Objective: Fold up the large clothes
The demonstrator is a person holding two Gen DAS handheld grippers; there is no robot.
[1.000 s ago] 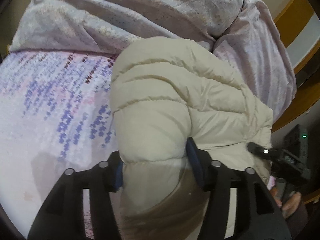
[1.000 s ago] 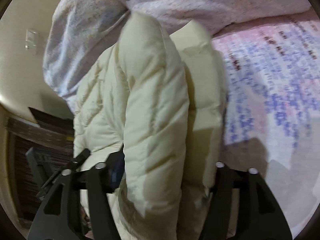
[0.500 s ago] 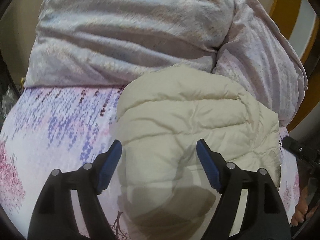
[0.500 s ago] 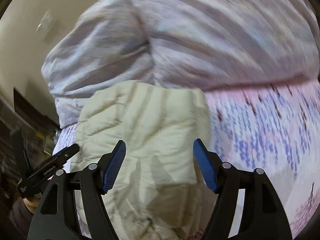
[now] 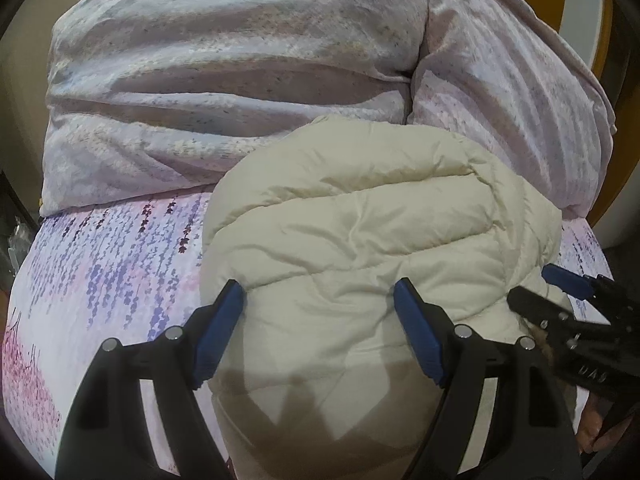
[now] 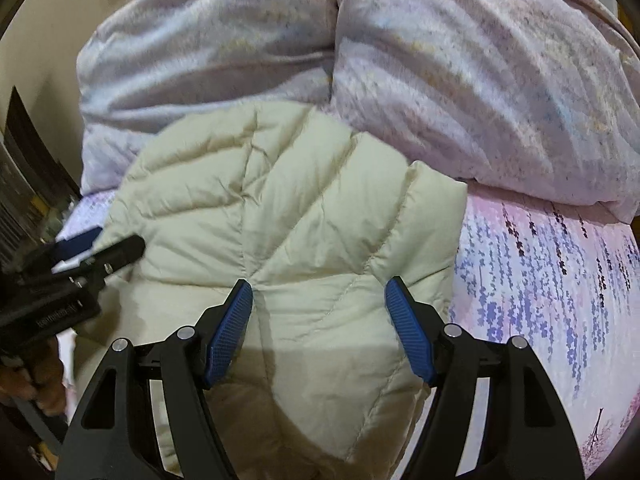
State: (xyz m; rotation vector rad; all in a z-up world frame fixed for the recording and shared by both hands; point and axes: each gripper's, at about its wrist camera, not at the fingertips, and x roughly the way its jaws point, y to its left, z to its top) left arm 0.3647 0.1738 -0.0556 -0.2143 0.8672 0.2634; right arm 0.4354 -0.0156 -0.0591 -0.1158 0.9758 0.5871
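Observation:
A cream quilted puffer jacket (image 5: 360,240) lies folded into a thick bundle on the floral bed sheet (image 5: 112,272); it also shows in the right wrist view (image 6: 288,216). My left gripper (image 5: 318,300) is open, its blue pads just above the bundle's near part, holding nothing. My right gripper (image 6: 318,298) is open too, over the jacket's near edge. In the left wrist view the right gripper (image 5: 560,292) shows at the jacket's right side. In the right wrist view the left gripper (image 6: 100,248) shows at its left side.
A bulky pale lilac duvet (image 5: 240,80) is piled just behind the jacket, seen also in the right wrist view (image 6: 460,80). The sheet (image 6: 560,272) lies bare right of the jacket. An orange wooden frame (image 5: 604,40) stands at far right. Dark furniture (image 6: 24,168) stands at left.
Both grippers let go of the jacket and opened. The raised jacket fold dropped onto the bed and now lies as a bundle; both grippers drew back a little.

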